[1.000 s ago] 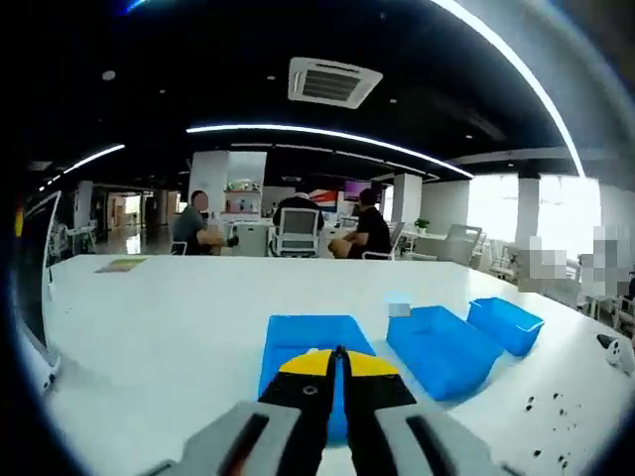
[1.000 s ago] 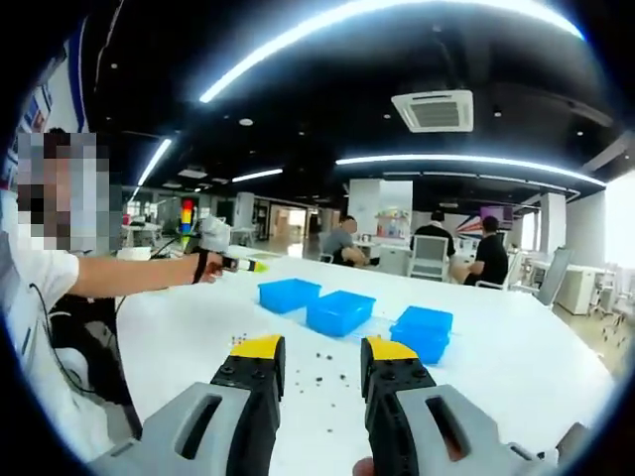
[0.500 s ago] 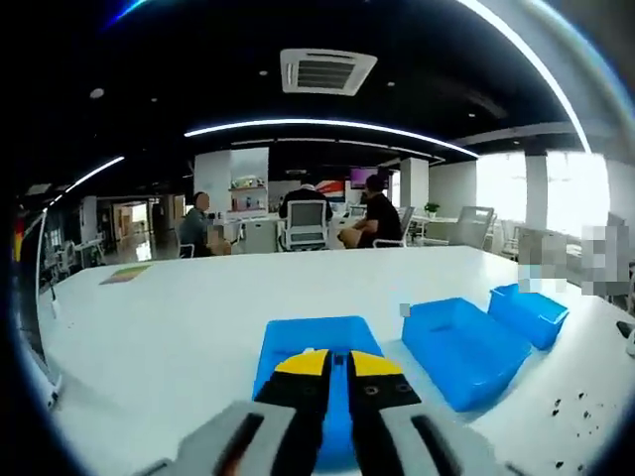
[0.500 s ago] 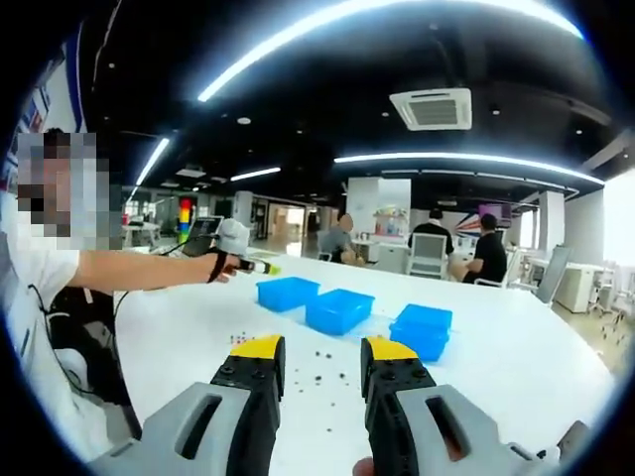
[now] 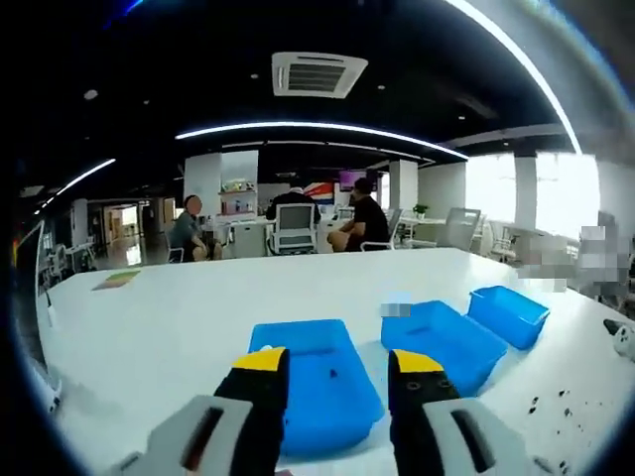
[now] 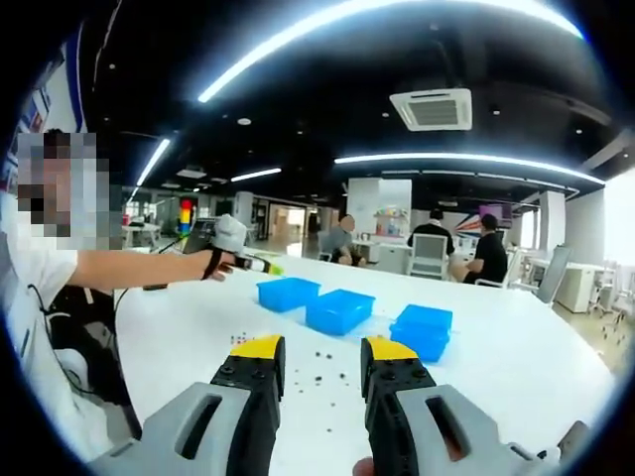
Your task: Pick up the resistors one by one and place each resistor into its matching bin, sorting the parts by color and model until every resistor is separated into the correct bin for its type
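My left gripper (image 5: 337,362) stands open just above the nearest blue bin (image 5: 316,389), with nothing between its yellow-tipped jaws. A small dark resistor (image 5: 332,374) lies inside that bin. Two more blue bins, the middle bin (image 5: 442,342) and the far bin (image 5: 508,314), stand in a row to the right. Several loose resistors (image 5: 558,409) dot the white table at the lower right. My right gripper (image 6: 323,349) hangs open and empty over the scattered resistors (image 6: 325,358). In the right gripper view a person's hand holds the left gripper (image 6: 248,263) above the leftmost bin (image 6: 288,293).
The white table (image 5: 149,327) is wide, with a screen (image 5: 35,268) on its left edge and a paper (image 5: 117,280) at the back. Several people sit on office chairs (image 5: 295,228) beyond the far edge. A person's arm (image 6: 129,270) reaches across from the left.
My left gripper's jaws have opened over the nearest bin, and a small dark resistor now lies in it. The right gripper has stayed where it was.
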Tool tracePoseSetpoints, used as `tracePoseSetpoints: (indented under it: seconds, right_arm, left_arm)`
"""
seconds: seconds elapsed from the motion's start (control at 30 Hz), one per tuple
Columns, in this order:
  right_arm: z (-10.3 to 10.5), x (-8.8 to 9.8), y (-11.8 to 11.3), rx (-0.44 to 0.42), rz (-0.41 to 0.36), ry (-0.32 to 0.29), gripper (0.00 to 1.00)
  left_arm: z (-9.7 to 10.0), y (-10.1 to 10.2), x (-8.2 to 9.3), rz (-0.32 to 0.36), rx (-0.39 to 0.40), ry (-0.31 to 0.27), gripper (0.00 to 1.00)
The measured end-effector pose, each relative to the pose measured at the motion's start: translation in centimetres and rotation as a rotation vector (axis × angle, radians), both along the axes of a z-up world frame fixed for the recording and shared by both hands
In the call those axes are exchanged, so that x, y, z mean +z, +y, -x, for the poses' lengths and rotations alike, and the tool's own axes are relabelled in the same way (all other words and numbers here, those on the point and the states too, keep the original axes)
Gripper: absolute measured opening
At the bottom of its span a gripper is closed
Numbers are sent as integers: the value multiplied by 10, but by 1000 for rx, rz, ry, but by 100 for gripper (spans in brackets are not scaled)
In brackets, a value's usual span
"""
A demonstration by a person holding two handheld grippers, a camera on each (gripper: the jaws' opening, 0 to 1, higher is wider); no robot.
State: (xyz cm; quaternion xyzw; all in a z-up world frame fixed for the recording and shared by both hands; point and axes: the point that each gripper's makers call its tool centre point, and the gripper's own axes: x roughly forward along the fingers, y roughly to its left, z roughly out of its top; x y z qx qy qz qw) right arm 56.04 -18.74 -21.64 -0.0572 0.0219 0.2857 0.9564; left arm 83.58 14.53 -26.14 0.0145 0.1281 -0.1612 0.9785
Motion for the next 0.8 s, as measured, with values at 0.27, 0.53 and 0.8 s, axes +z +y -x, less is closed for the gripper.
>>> tracePoseSetpoints:
  seconds: [0.27,0.53,0.8]
  right_arm:
    - [2,-1,2,3,0,0,33]
    - [4,-2,2,8,3,1,33]
    - [4,-3,2,7,1,3,33]
  left_arm:
    - [72,-28,39,73,-156,-86,44]
    - [158,-36,53,136,-264,-143,45]
    - [222,-26,50,178,-291,-169,46]
